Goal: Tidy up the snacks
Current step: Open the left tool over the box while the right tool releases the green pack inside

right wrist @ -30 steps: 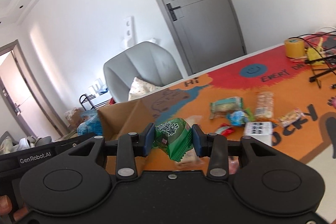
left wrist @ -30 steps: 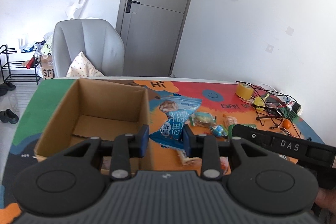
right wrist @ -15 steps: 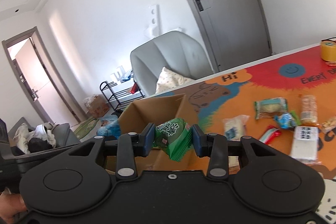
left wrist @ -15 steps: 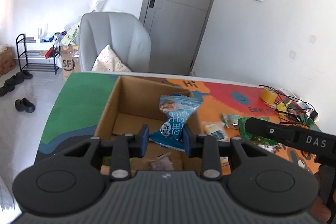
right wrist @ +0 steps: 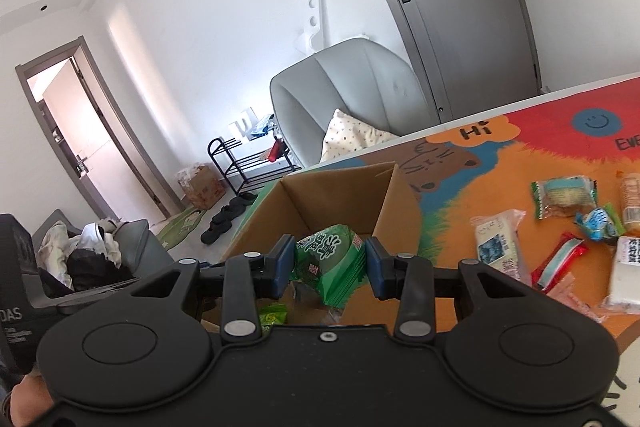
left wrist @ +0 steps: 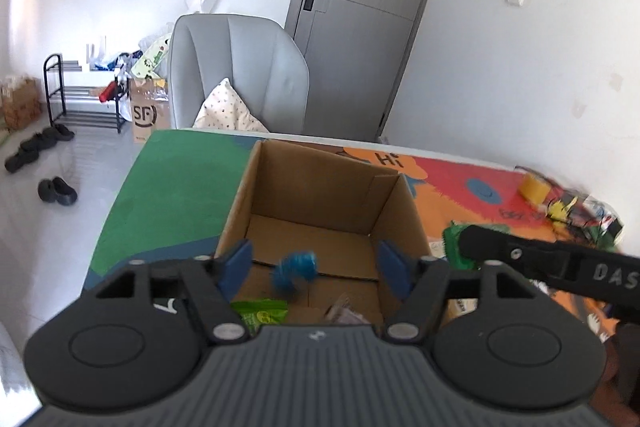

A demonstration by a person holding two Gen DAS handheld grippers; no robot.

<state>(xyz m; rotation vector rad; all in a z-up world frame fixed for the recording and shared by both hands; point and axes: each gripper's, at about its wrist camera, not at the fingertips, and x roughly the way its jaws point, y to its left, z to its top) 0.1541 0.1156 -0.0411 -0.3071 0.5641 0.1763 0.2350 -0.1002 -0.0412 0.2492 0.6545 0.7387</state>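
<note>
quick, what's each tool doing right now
Left tool: opening, blue packet dropping free into the box.
Right tool: closed on the green packet.

walls white | grey door (left wrist: 360, 27) | grey armchair (left wrist: 236, 75) | black shoe rack (left wrist: 80, 95) | pale floor

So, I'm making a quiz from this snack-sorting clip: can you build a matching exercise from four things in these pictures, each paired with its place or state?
Things:
1. blurred blue snack packet
2. dark green snack packet
3. brown cardboard box
4. red and white snack stick

Places or states:
A. lying on the orange mat
B. loose between the opening jaws of the left gripper, above the box floor
C. clamped in the right gripper
D. standing open-topped on the table

Pairs: 1-B, 2-C, 3-D, 4-A
</note>
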